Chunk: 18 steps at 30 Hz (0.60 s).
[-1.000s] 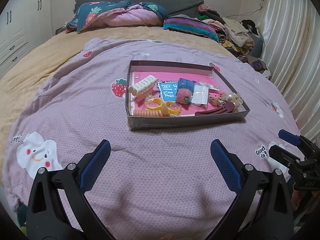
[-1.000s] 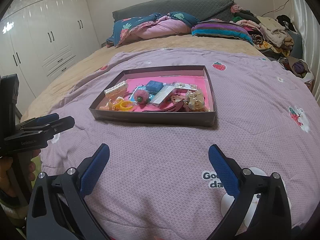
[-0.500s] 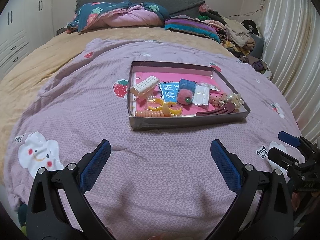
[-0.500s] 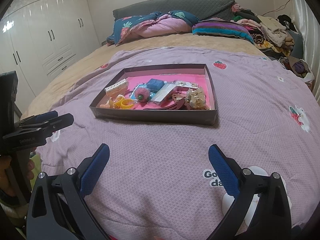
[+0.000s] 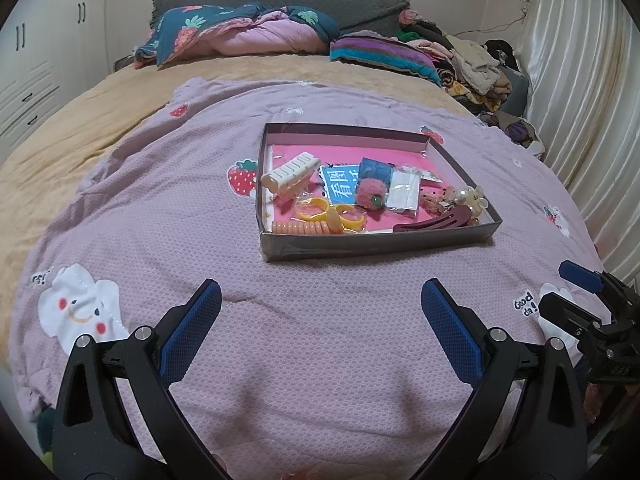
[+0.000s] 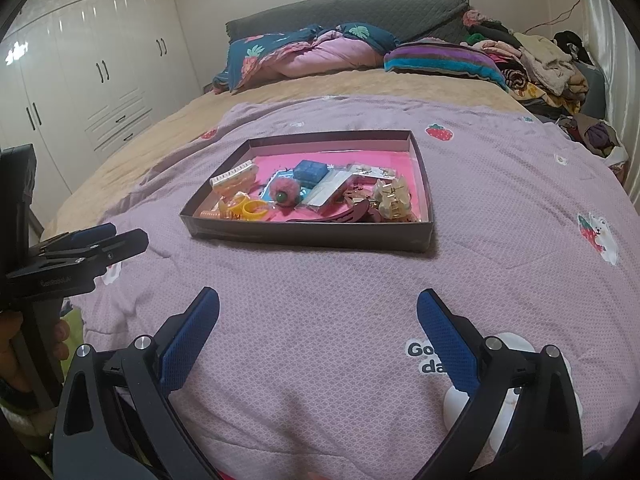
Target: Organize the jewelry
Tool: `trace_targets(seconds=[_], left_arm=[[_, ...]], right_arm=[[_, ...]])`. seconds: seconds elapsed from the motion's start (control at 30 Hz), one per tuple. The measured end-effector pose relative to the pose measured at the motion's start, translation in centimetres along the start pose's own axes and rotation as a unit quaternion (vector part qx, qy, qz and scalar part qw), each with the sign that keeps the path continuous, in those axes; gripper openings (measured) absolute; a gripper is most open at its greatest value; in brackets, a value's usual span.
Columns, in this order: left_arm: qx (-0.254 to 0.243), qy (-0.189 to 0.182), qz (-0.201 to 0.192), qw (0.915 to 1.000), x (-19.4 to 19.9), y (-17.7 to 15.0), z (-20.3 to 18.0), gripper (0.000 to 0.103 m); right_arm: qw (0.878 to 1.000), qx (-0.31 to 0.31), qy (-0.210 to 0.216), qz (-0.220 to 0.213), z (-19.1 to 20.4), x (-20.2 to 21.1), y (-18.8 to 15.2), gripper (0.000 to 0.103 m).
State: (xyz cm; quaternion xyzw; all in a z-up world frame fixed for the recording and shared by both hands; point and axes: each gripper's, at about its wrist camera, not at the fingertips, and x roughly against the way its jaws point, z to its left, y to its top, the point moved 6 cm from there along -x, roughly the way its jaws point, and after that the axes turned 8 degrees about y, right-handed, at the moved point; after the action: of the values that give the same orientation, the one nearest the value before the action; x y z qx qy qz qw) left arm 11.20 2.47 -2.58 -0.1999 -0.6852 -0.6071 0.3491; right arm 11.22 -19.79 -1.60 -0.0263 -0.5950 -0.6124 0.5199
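Note:
A shallow dark box (image 5: 380,242) (image 6: 312,236) with a pink floor lies on the lilac quilt, holding a jumble: a white hair clip (image 5: 290,171), yellow rings (image 5: 312,209), a pink pompom (image 5: 370,194) (image 6: 285,191), a blue card (image 5: 340,184), a maroon claw clip (image 5: 434,222) and pearl flower pieces (image 5: 470,197). My left gripper (image 5: 320,320) hovers open over the quilt in front of the box, nothing between its fingers. My right gripper (image 6: 318,322) is likewise open and empty, nearer the box's right front.
The lilac quilt (image 5: 180,208) covers a tan bedspread (image 6: 192,120). Pillows and folded blankets (image 5: 248,32) line the headboard, a clothes pile (image 5: 472,64) sits at the far right. White wardrobes (image 6: 80,80) stand left, a curtain (image 5: 580,100) right. A hand (image 6: 12,340) holds the left tool.
Both views have tilted slightly, so the box sits a little lower in frame. Both grippers stay open and empty; nothing in the box has moved.

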Motion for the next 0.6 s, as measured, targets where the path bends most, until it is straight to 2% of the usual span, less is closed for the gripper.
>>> trace_targets(seconds=[0.6], left_arm=[[0.0, -0.01, 0.013, 0.9999, -0.54, -0.83, -0.11, 0.094]], right_arm=[[1.0, 0.003, -0.001, -0.002, -0.15, -0.04, 0.32, 0.099]])
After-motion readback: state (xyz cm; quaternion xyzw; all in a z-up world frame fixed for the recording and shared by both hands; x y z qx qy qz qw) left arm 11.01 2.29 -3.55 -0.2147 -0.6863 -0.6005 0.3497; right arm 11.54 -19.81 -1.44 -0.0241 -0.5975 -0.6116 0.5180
